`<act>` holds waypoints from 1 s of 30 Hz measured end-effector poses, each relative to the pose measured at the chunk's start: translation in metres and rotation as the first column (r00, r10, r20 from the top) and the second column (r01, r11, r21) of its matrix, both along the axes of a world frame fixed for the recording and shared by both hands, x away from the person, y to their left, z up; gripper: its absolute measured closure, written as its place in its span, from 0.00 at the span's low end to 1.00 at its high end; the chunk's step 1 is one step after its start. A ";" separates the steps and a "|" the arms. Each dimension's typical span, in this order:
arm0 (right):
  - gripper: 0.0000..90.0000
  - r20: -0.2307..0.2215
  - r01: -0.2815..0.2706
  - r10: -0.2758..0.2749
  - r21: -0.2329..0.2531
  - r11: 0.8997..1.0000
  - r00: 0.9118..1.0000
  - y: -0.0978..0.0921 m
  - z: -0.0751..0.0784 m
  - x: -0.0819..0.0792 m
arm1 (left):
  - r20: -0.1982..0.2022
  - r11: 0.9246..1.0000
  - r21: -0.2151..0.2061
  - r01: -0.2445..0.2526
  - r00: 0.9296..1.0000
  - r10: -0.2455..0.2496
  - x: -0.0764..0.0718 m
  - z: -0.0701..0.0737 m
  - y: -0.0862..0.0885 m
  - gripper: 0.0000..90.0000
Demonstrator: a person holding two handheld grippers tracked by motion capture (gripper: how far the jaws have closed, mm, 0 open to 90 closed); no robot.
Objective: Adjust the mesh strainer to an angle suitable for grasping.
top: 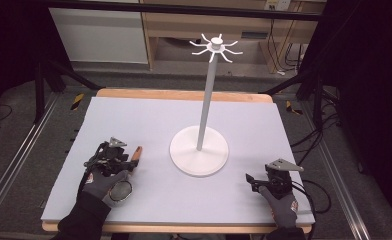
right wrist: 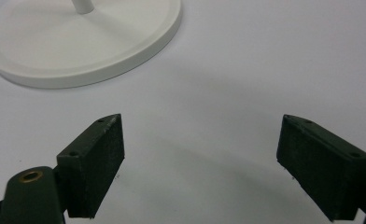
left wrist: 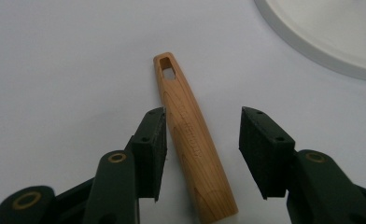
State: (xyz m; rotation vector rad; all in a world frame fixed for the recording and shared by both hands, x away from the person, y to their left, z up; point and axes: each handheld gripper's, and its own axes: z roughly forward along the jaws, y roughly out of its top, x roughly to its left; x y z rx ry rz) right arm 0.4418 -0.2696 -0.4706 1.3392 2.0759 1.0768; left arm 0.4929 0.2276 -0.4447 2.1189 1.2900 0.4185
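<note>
A wooden handle (left wrist: 188, 135) with a slot hole at its far end lies on the white table top. My left gripper (left wrist: 203, 114) is open around it; the left pad (left wrist: 154, 149) is close against the wood and the right pad stands apart. From above, the handle's tip (top: 137, 152) pokes out past the left gripper (top: 126, 160), and a round shiny head (top: 120, 192) shows under the gloved hand. My right gripper (top: 251, 179) rests at the front right, open (right wrist: 200, 140) and with nothing between its pads.
A white stand with a round base (top: 184, 160), a tall pole (top: 206, 100) and hook arms (top: 216, 47) at its top rises mid-table. Its base edge (left wrist: 321, 42) lies just ahead right of the handle. The stand's base (right wrist: 78, 42) shows ahead left of the right gripper.
</note>
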 end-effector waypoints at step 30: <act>0.17 -0.018 -0.003 0.003 -0.017 1.000 1.000 0.001 -0.003 0.003 | -0.106 0.998 0.044 -0.043 0.993 0.047 0.007 -0.014 -0.007 0.66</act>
